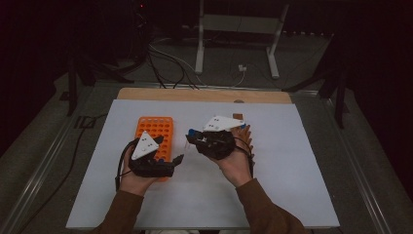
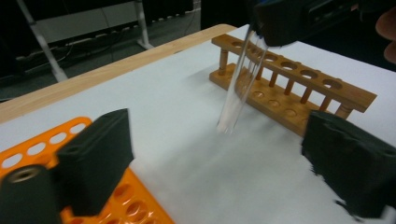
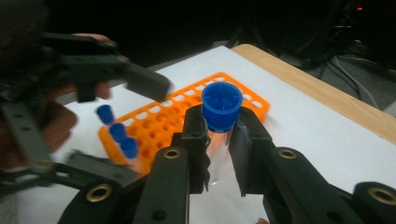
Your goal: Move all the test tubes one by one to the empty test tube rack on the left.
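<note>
My right gripper [image 3: 219, 140] is shut on a clear test tube with a blue cap [image 3: 222, 105], gripping it just under the cap. In the high view this gripper [image 1: 214, 139] hovers right of the orange tube rack [image 1: 156, 134], and the tube [image 1: 187, 141] hangs at its left tip. My left gripper [image 1: 178, 158] sits at the rack's near right corner with its jaws open and nothing between them. In the left gripper view the tube [image 2: 240, 84] hangs tilted beyond my open left gripper [image 2: 219, 163], above the white mat. Three blue-capped tubes [image 3: 116, 133] stand in the orange rack [image 3: 187, 116].
A wooden tube rack [image 2: 299, 88] with a row of empty holes lies on the mat behind the hanging tube; a bit of it [image 1: 237, 116] peeks out past the right gripper. The white mat [image 1: 292, 161] covers a wooden table [image 1: 204, 95]. Cables and stand legs lie beyond.
</note>
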